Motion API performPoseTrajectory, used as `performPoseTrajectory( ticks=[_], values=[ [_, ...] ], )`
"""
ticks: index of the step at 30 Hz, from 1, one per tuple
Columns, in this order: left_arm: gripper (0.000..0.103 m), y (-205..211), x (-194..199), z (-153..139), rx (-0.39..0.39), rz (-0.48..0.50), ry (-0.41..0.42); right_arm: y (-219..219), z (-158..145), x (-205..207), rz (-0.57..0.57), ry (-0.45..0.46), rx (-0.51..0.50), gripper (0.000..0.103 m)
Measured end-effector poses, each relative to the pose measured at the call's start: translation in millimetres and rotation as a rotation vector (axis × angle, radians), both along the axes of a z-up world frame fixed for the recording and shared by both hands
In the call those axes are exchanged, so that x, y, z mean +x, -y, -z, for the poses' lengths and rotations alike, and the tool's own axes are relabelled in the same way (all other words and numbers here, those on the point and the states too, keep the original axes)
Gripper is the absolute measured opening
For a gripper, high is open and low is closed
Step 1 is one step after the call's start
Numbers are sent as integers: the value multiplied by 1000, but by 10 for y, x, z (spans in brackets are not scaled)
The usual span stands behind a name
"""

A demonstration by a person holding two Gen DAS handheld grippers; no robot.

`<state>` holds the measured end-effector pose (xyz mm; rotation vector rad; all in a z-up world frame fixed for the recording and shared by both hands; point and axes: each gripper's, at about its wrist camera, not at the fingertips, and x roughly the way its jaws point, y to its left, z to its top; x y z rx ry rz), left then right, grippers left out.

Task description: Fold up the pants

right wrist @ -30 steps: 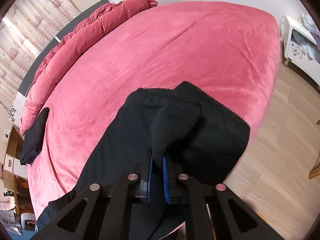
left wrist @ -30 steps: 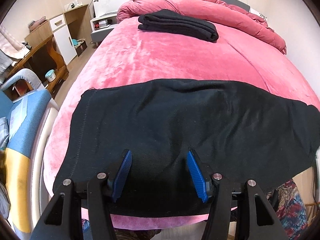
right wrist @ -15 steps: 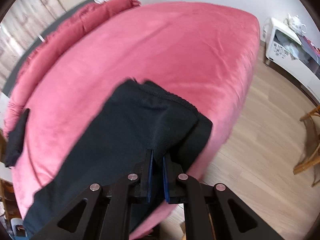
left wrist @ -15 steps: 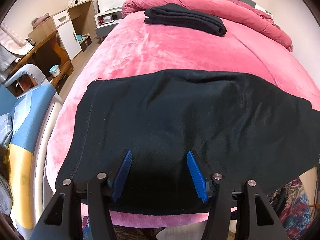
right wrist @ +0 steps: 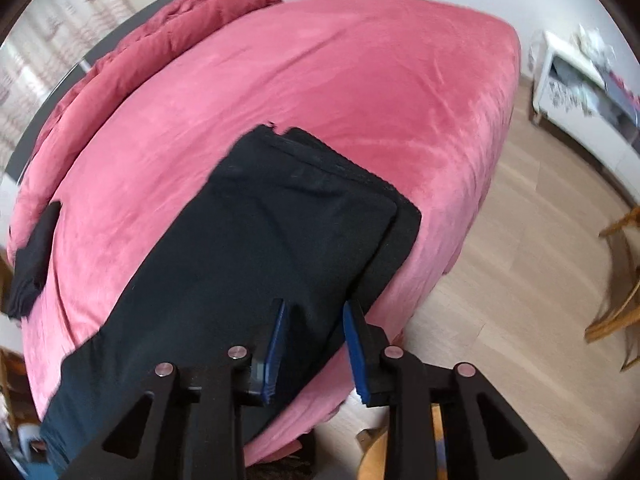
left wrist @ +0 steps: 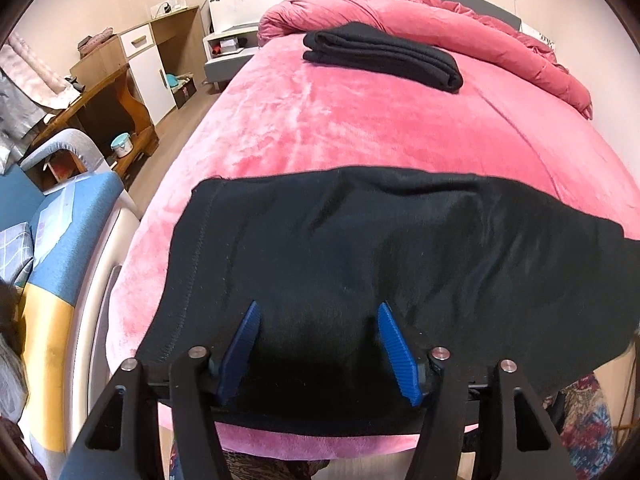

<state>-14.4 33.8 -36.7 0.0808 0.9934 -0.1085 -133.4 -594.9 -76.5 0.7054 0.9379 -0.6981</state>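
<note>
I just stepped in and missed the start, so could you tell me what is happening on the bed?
A person is folding black pants on the pink bed, using a handheld tool in each hand. The pants lie along the near edge. The right tool is opening over the cuff end, with the cloth lying loose between its fingers. The left tool is also easing wider above the pants. A folded black garment sits near the rolled duvet.
</note>
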Motion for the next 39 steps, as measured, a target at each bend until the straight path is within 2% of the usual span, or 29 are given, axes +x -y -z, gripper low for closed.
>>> performPoseTrajectory(
  ticks=[4,6,7,11,13,17,20,22,24,27,28,29,31,33,36,39],
  values=[
    [64,-19,-9,-65,-7,-7,21,-100,26,27,-7,-15,19,29],
    [64,-46,-15,-84,-14,-16,24,-168,50,2,-7,23,65,30],
    [64,-59,-15,-90,-18,-18,26,-208,63,-24,-3,49,89,32],
    [64,-82,-26,-66,-24,-18,17,-237,223,-232,69,140,228,57],
    [64,-82,-36,-47,-21,-16,15,-218,303,-366,112,195,263,62],
    [64,-59,-46,57,-19,-23,-16,-31,513,-559,242,364,386,74],
    [64,-41,-62,106,-20,-29,-42,108,616,-525,300,448,432,74],
    [64,-22,-85,112,-5,-23,-43,163,666,-461,321,453,441,74],
    [64,-16,-93,108,1,-18,-43,172,703,-319,286,430,466,74],
    [64,-38,-105,102,-4,-23,-45,86,651,-173,229,365,389,77],
    [64,-28,-101,106,-3,-24,-48,76,641,-154,212,348,368,74],
    [64,-31,-104,105,-2,-23,-48,58,620,-174,202,332,347,55],
    [64,-56,-113,94,-4,-26,-46,23,509,-224,156,386,335,16],
    [64,-97,-118,78,-14,-33,-41,-104,244,-157,67,393,258,15],
    [64,-202,-112,48,-16,-62,-34,-438,-309,138,-142,416,159,15],
    [64,-385,-104,-20,-42,-115,-24,-862,-789,464,-311,490,143,15]
  ],
)
